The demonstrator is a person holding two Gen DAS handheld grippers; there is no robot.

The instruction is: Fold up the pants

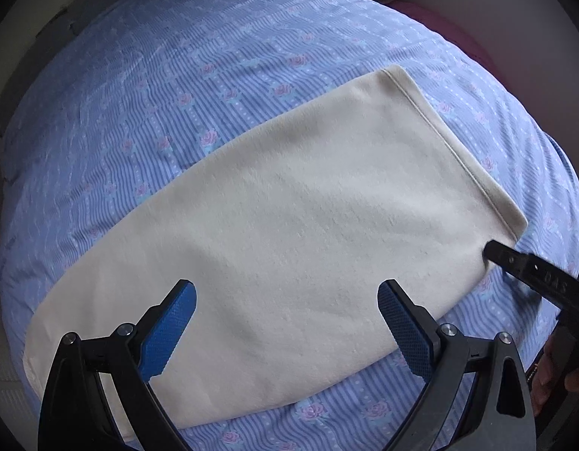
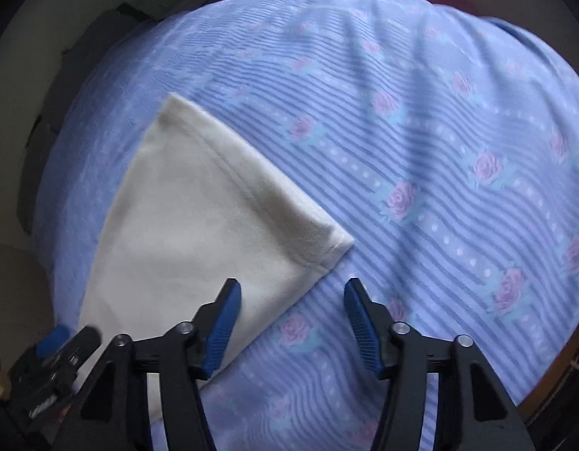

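Observation:
Cream pants [image 1: 289,225] lie flat and folded on a blue striped bedsheet with pink roses [image 1: 176,94]. The hemmed end [image 1: 451,143] is at the right in the left wrist view. My left gripper [image 1: 285,297] hangs open just above the cloth's near part, nothing between its blue pads. In the right wrist view the pants [image 2: 184,225] show their hemmed corner [image 2: 338,240]. My right gripper [image 2: 292,297] stands open beside that corner, left pad over the cloth edge, right pad over the sheet. The right gripper's finger [image 1: 515,263] shows at the pants' edge in the left wrist view.
The bedsheet [image 2: 440,150] spreads wide to the right and far side. A dark pink cloth [image 1: 458,34] lies beyond the bed's far right. A wooden bed edge [image 2: 560,383] runs at the lower right. The left gripper's body [image 2: 56,360] sits at the lower left of the right wrist view.

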